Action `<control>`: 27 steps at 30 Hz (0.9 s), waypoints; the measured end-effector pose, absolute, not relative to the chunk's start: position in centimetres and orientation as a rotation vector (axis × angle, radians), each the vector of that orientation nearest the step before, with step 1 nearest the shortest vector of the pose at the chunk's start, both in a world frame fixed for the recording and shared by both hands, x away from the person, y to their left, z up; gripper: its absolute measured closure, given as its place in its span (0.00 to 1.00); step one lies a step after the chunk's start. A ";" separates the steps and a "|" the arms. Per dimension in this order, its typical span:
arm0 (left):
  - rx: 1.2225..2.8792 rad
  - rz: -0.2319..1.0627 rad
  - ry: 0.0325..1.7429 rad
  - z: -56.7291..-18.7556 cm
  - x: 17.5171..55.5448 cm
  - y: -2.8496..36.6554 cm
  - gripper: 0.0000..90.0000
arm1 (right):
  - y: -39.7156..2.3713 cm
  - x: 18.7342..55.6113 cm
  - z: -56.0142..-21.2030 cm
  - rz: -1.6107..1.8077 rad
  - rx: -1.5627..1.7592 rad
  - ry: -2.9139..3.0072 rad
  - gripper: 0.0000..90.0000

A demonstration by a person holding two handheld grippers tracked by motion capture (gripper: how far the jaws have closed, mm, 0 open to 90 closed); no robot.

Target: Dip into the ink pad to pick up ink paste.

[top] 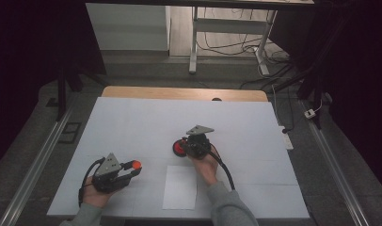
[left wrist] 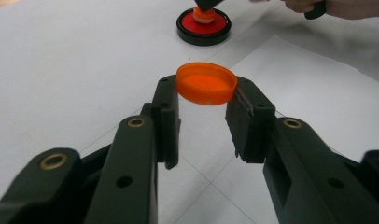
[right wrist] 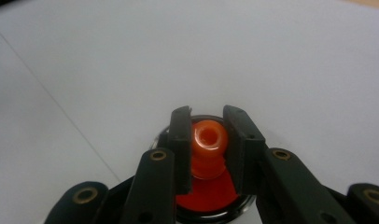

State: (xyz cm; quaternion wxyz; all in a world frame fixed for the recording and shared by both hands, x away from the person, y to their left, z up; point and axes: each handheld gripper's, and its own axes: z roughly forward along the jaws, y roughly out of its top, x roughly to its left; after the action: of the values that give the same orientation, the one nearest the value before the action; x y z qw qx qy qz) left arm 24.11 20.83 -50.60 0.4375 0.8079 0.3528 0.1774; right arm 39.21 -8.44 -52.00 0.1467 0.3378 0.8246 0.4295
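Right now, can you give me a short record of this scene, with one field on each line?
left gripper: shut on the orange cap, held above the table
right gripper: shut on the orange stamp
orange stamp: upright on the red ink pad
red ink pad: round, black rim, on the white table
paper sheet: flat, between the two hands

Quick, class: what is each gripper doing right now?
Left gripper: closed on the orange cap.
Right gripper: closed on the orange stamp over the red ink pad.
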 end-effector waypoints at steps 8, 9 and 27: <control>2.010 0.444 0.879 -50.6 24.2 20.9 0.73 | -9.9 38.7 -49.9 1.386 0.971 2.297 0.81; 2.009 0.446 0.879 -50.6 24.1 20.9 0.73 | -10.0 38.7 -49.8 1.380 0.964 2.298 0.81; 2.009 0.447 0.878 -50.5 24.2 20.8 0.73 | -10.9 38.0 -48.9 1.394 0.905 2.315 0.81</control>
State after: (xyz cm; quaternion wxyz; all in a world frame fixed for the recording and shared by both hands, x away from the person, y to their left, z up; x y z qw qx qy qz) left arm 24.15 20.83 -50.53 0.4369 0.8076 0.3530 0.1798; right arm 37.98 -10.93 -48.94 0.1454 0.3141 0.8037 0.4840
